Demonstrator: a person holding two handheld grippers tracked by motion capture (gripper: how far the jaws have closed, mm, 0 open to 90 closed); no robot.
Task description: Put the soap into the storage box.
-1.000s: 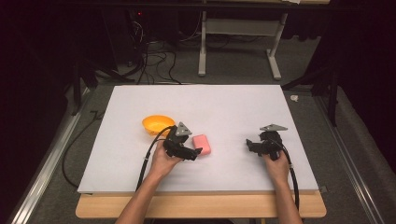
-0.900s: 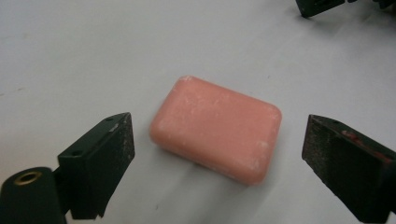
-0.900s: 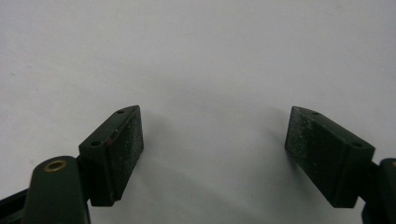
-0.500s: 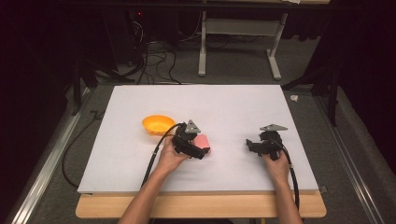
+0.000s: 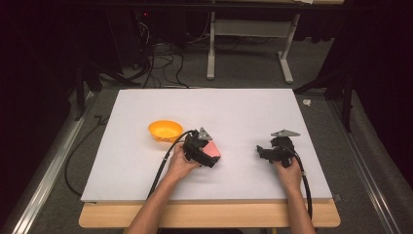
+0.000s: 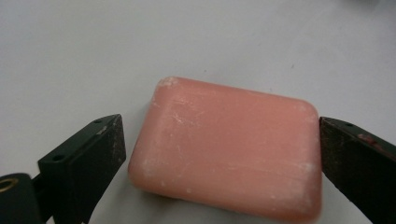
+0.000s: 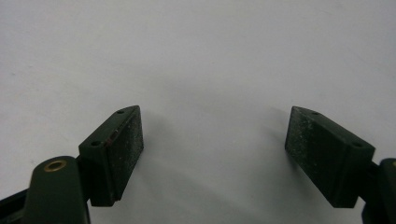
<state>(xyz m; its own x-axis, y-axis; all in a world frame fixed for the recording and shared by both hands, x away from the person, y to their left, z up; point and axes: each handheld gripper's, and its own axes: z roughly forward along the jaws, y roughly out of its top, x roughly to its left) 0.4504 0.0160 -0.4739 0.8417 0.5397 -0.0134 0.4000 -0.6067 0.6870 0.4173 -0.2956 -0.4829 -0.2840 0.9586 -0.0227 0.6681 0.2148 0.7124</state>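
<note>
In the high view we see the left gripper [image 5: 207,155] over a pink soap bar [image 5: 212,149] lying on the white desk [image 5: 243,112] toward its near edge, an orange bowl [image 5: 165,130] just left of it, and the right gripper [image 5: 265,152] near the near right corner. In the left gripper view we find the jaws spread around the bar, the left one apart from it, the right at its edge. In the right gripper view we find the jaws spread wide over bare desk.

We see the pink soap bar [image 6: 229,151] lying flat on the white tabletop [image 6: 93,51], between the left gripper's [image 6: 219,158] spread jaws.
</note>
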